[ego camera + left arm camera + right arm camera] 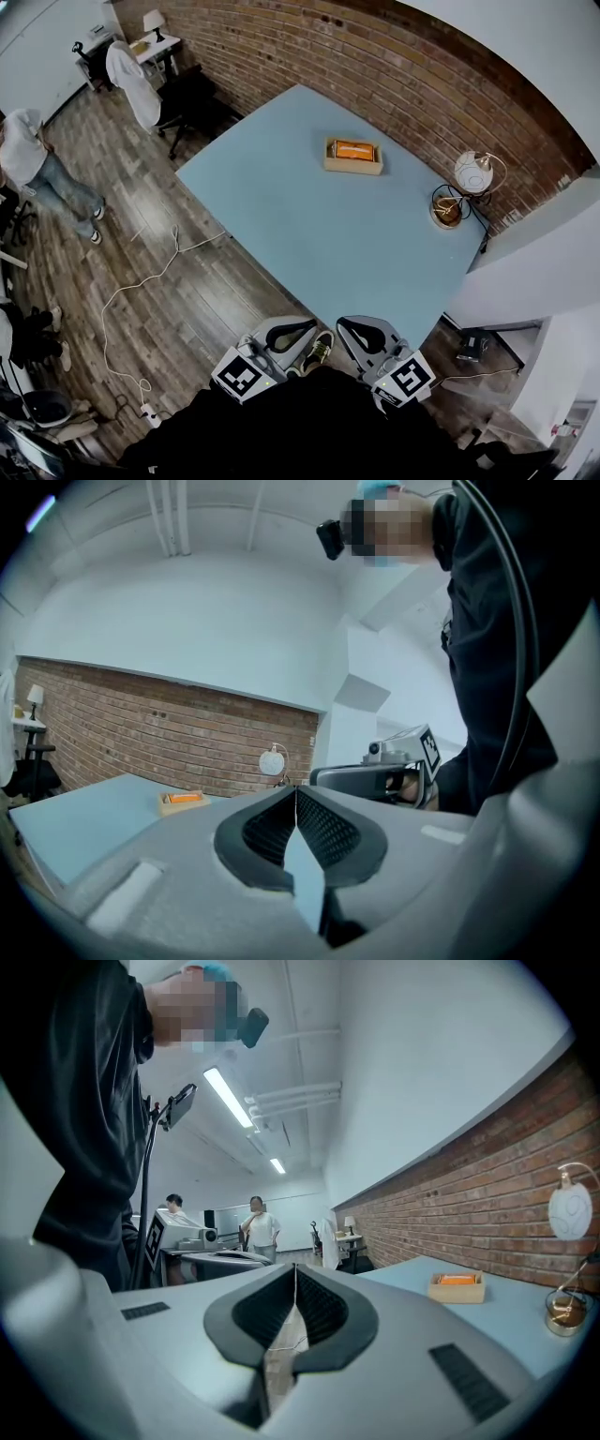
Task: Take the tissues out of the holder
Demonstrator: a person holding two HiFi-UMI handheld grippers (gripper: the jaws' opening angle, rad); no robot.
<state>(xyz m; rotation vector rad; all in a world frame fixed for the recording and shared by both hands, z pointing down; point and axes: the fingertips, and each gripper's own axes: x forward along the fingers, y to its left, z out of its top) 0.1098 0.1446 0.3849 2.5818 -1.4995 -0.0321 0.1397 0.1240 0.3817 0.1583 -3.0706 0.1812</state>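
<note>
Brick wall [375,66] runs along the far side. Pale blue table [309,234] stands before it. Left gripper [292,330] and right gripper [366,330] sit side by side at the table's near corner, held level. Both jaw pairs are closed tip to tip with nothing between them. Wooden holder [353,157] rests on the table's far part, well apart from both grippers. Orange tissues [354,149] lie inside it.

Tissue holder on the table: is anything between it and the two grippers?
No. The head view shows only bare blue table between the tissue holder and the shut left gripper and right gripper.
</note>
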